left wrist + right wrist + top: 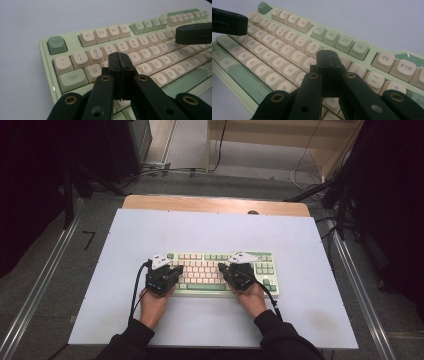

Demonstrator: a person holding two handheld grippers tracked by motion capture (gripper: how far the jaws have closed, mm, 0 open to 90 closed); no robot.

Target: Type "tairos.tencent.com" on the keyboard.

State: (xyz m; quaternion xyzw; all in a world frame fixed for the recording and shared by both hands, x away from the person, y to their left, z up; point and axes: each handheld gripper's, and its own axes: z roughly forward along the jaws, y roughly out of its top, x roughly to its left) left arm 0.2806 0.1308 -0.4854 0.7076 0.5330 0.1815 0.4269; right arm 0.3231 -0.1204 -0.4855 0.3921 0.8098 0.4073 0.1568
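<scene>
I hold both grippers pinched shut over the pale-green, cream-keyed keyboard (220, 272), lying lengthwise near the table's front edge. My left gripper (120, 61) hovers above W/E, my right gripper (328, 58) above I.

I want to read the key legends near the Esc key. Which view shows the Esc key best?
The left gripper view: the green Esc key sits close, its legend readable, beyond the shut left tongs. The right gripper view shows it far off, legend unreadable. The high view shows it as a tiny green speck.
</scene>
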